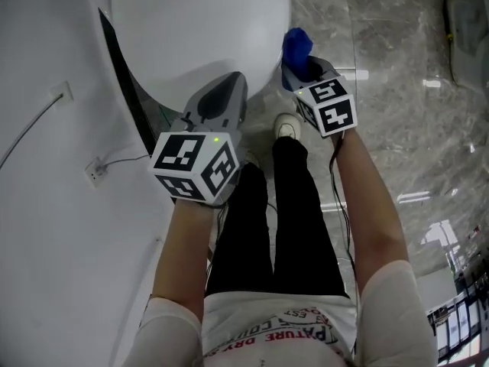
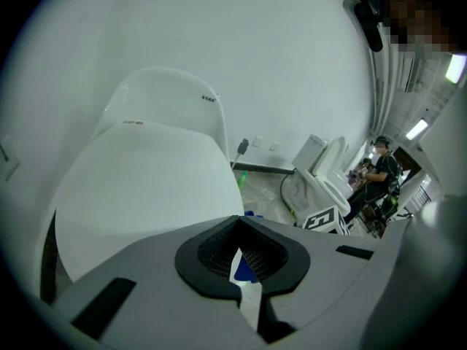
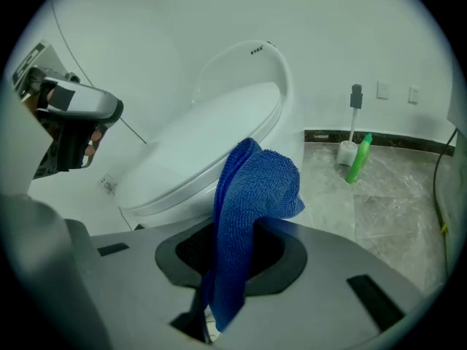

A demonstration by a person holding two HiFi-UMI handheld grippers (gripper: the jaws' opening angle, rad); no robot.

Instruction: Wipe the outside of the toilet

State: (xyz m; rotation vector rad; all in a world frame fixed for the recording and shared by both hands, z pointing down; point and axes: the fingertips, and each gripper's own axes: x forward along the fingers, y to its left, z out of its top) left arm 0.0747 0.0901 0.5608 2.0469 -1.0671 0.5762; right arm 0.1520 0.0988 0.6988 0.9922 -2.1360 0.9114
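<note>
Cloth [image 3: 252, 195], blue terry, is clamped in the closed jaws of the right gripper [image 1: 298, 66], just right of the toilet [image 1: 199, 29]; the left gripper [image 1: 229, 86], nearer its front, is held closed and empty.

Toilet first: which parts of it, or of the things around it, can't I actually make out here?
- Bowl and foot of the toilet: in the head view, hidden beneath its closed lid. In the left gripper view, mostly behind the left claw.
- Front edge of the lid: in the right gripper view, covered by the blue cloth held in the right claw.
- Label on the green bottle: in the right gripper view, too small.
</note>
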